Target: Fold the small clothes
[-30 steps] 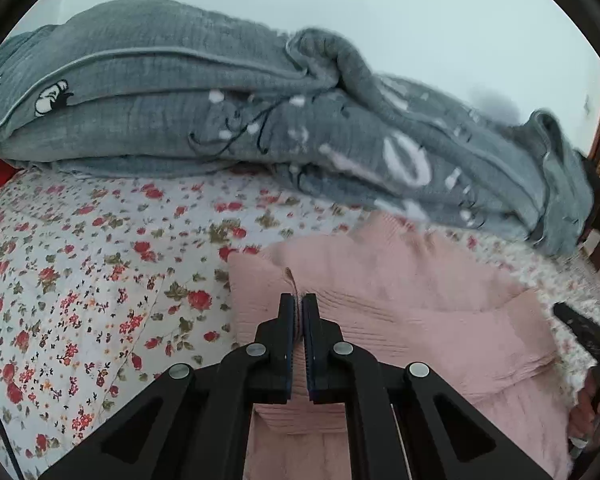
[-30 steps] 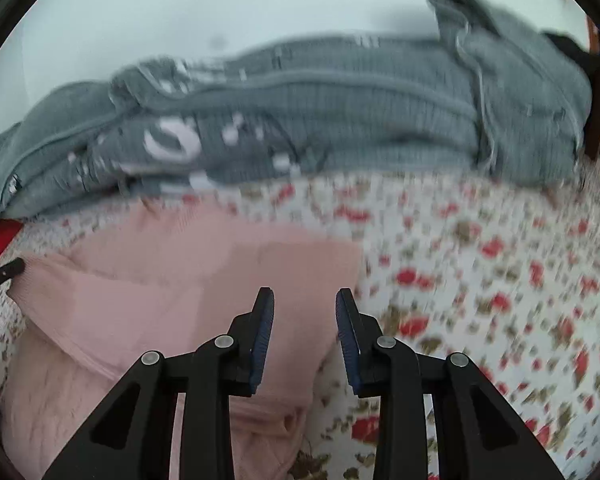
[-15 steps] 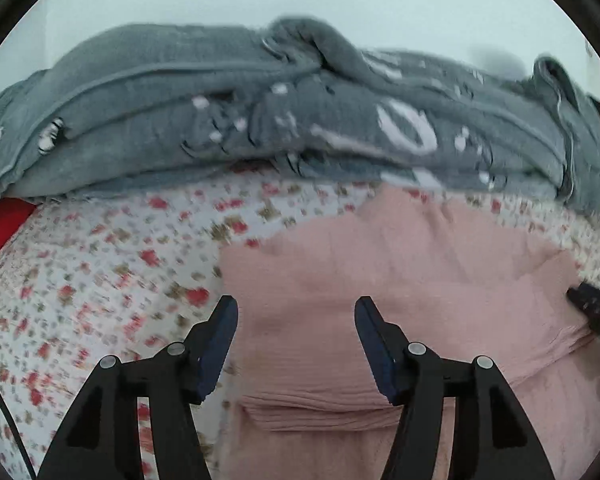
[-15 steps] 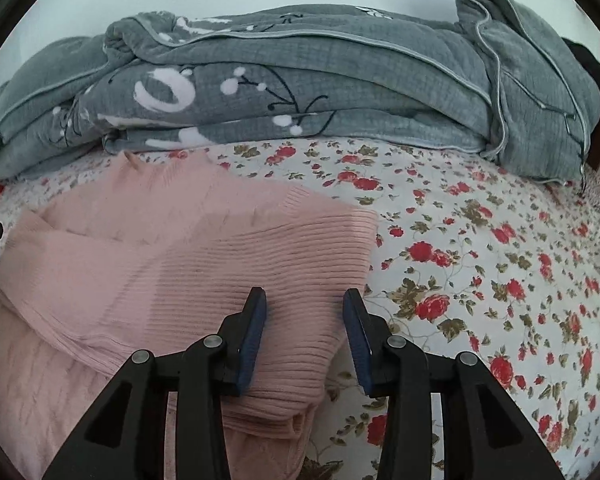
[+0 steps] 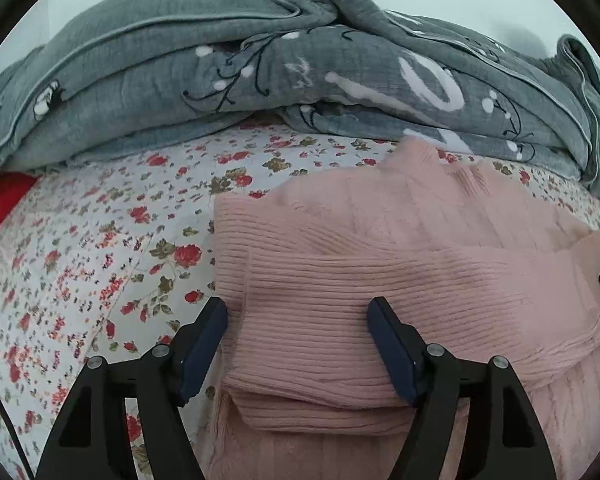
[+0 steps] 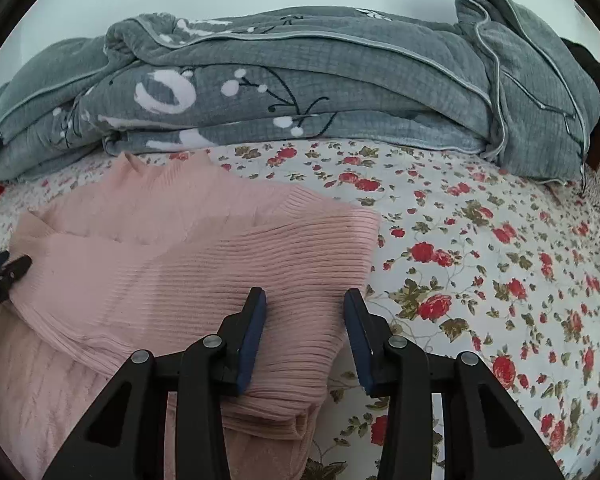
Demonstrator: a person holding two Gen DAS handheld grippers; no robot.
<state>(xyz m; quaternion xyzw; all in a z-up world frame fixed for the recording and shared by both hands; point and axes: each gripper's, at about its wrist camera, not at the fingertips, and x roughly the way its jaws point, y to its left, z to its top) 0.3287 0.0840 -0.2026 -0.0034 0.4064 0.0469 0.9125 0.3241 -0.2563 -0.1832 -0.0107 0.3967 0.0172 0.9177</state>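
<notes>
Where a second ago the left gripper point(image 5: 296, 344) was pinched shut over the pink sweater point(image 5: 380, 280), its jaws are now opening wide and grip nothing. The sweater lies on the floral bedsheet point(image 6: 480, 260), sleeves folded across its body. The right gripper point(image 6: 304, 336) hovers half-open, unchanged, suggesting this fold is released.

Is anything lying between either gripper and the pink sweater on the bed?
Nothing visible. The left gripper, its fingers opening, and the right gripper both hang directly over the pink sweater. The grey blanket lies behind the sweater, away from both grippers.
</notes>
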